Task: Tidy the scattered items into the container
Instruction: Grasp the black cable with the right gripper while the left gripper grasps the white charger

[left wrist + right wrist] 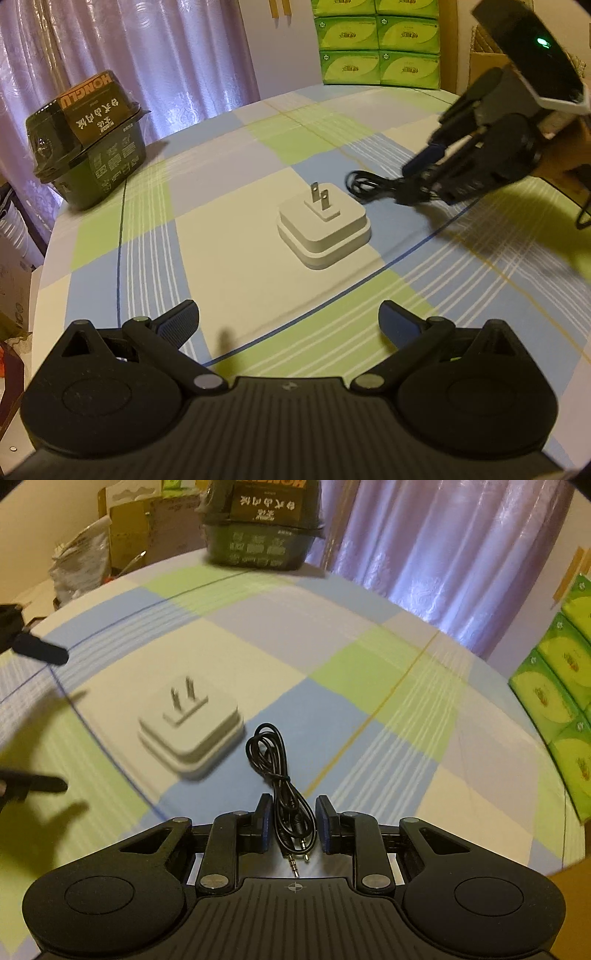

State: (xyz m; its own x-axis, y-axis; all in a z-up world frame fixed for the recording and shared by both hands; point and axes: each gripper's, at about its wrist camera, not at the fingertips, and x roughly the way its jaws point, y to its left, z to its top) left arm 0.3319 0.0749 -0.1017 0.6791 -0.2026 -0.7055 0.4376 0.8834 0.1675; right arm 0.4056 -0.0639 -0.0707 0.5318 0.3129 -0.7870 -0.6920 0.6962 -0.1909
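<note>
- The left gripper (288,321) is seen held wide apart above the surface (229,273), with nothing between its fingers.
- A white plug adapter (324,229) is seen lying on the checked cloth ahead of the left gripper, its two metal prongs pointing upward.
- From the right wrist view, the same white plug adapter (192,725) is shown to the left of and beyond the right gripper (294,825), just beside the looped end of a black cable (273,760).
- The right gripper is drawn narrow, with the bundled black cable running between its blue pads (322,825); whether the pads actually press on the cable cannot be told, since a thin gap appears on each side.
- The two jack plugs of the cable are seen lying near the gripper body, while the tied loop extends forward onto a blue square of the cloth.
- In the left wrist view, the right gripper (417,184) is blurred, and the black cable (364,186) is seen at its tip, just right of the adapter.
- A dark container (92,140) with a printed label is seen standing at the far left edge of the surface, well apart from both items.
- Green tissue packs (376,40) are stacked beyond the surface.
</note>
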